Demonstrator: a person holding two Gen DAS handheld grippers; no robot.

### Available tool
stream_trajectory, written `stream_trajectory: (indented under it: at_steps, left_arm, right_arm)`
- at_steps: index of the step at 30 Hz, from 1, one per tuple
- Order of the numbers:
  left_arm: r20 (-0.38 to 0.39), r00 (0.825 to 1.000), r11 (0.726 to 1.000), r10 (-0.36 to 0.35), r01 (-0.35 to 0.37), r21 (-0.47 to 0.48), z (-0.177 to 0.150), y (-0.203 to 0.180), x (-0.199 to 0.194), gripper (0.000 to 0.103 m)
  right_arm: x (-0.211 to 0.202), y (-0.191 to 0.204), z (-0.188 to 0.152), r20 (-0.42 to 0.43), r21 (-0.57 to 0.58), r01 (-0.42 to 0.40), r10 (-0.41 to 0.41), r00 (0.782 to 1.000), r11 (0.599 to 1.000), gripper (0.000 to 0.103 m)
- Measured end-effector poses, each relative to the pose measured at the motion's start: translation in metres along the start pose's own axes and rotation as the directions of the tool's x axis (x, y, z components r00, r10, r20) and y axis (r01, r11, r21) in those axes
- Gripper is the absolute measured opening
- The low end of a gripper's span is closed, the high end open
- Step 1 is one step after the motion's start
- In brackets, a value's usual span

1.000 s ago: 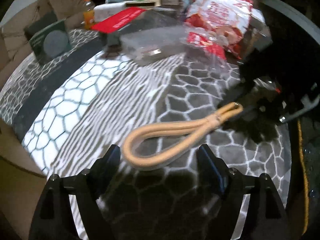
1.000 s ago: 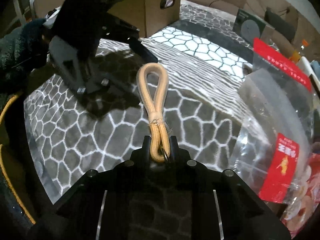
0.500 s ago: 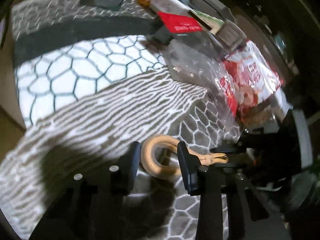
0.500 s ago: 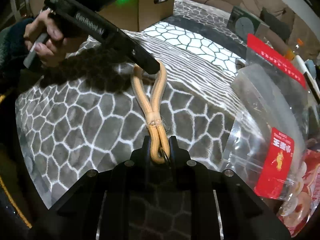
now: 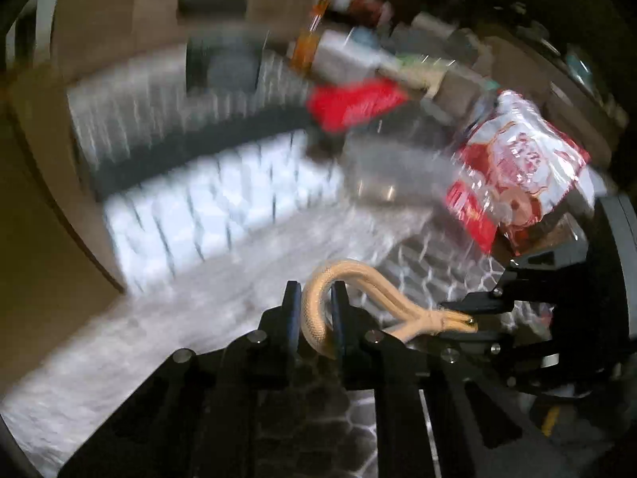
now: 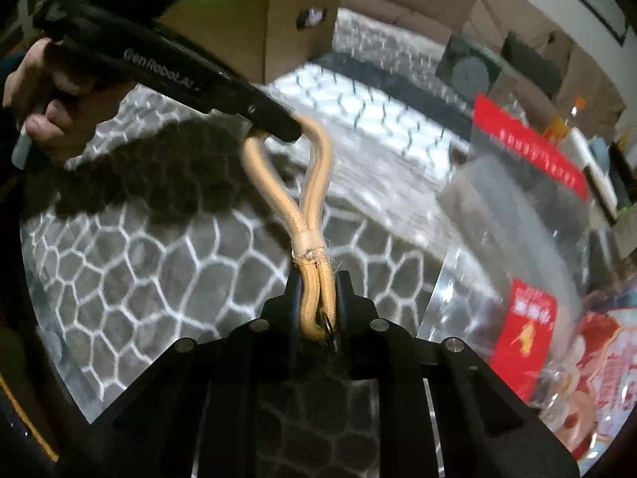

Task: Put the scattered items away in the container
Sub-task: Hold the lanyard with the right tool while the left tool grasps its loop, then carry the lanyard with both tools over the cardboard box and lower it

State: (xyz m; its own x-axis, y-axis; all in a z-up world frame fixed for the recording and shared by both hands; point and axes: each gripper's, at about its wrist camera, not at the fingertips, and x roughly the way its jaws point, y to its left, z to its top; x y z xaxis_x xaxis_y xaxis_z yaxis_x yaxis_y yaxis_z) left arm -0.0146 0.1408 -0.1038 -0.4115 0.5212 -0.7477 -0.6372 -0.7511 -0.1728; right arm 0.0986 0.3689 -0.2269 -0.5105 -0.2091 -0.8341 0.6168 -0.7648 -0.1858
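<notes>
A beige rope loop [image 5: 358,275] hangs stretched between my two grippers above the grey honeycomb-patterned cover [image 5: 199,318]. My left gripper [image 5: 315,302] has its jaws closing on the loop's rounded end, and both pads touch the rope. In the right wrist view the rope [image 6: 278,195] runs from the left gripper [image 6: 274,119] down to my right gripper [image 6: 318,290], which is shut on the bound end with its metal ring. From the left wrist view, the right gripper [image 5: 469,318] shows at the right, clamping that end.
A blurred clear plastic box [image 5: 390,171] and red-and-white snack bags [image 5: 517,167] lie beyond the rope. A clear bag with a red header [image 6: 525,199] sits to the right. A cardboard box [image 6: 278,20] stands behind. A person's hand [image 6: 59,119] holds the left gripper.
The left gripper went from open around the loop's rounded end to pinching it, rolled and rose. The rope has come up off the cover. The right gripper kept its hold.
</notes>
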Motion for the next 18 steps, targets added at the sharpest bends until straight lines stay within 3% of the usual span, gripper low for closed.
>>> stream_trajectory:
  at_steps: [5, 11, 18]
  left_arm:
    - [0.121, 0.987, 0.992, 0.103, -0.111, 0.058, 0.013, -0.010, -0.048, 0.015]
    - [0.201, 0.962, 0.981, 0.182, -0.190, 0.022, 0.020, 0.005, -0.095, 0.015]
    - [0.312, 0.907, 0.959, 0.284, -0.272, -0.083, 0.029, 0.033, -0.157, 0.015]
  right_arm:
    - [-0.026, 0.007, 0.022, 0.090, -0.007, 0.050, -0.049, 0.995, 0.999, 0.016]
    - [-0.059, 0.020, 0.060, 0.185, -0.013, 0.095, -0.091, 0.978, 0.995, 0.016]
    - [-0.073, 0.047, 0.124, 0.279, -0.080, 0.138, -0.111, 0.954, 0.987, 0.016]
